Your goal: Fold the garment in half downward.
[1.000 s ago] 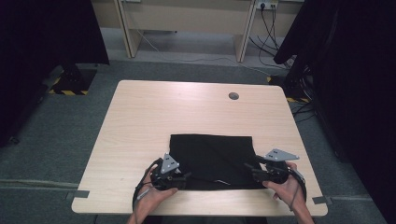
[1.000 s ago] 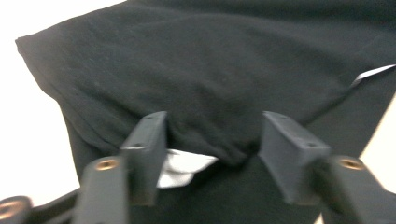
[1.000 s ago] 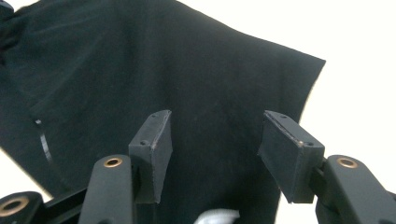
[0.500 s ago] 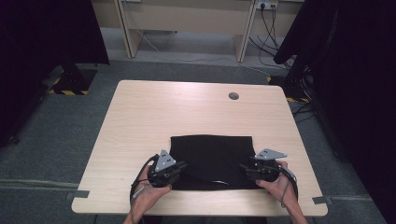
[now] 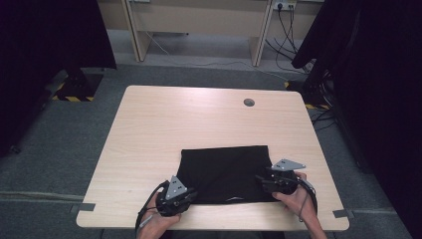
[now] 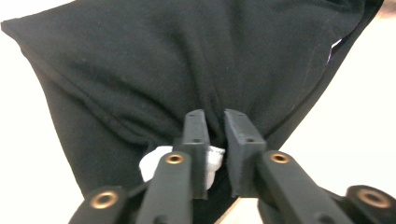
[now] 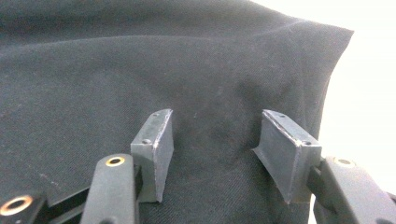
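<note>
A folded black cloth [image 5: 224, 172] lies on the light wooden table [image 5: 199, 114] near its front edge. My left gripper [image 5: 191, 195] is at the cloth's near left corner. In the left gripper view its jaws [image 6: 215, 123] stand almost together, having just eased apart a little, and a gathered fold of the black cloth [image 6: 187, 60] is still pinched between the pads. A white tag [image 6: 152, 164] peeks out under them. My right gripper [image 5: 260, 180] is at the cloth's right edge. It is open [image 7: 215, 135], its pads spread wide over the flat cloth [image 7: 116, 70].
A round cable hole [image 5: 249, 102] sits at the table's far right. Dark curtains [image 5: 45, 45] hang at both sides, and a desk frame with cables [image 5: 199, 20] stands beyond the table. Grey carpet surrounds it.
My left gripper has pulled back toward the table's front edge and its jaws have closed on the cloth's corner. The right gripper has shifted slightly inward over the cloth's right edge.
</note>
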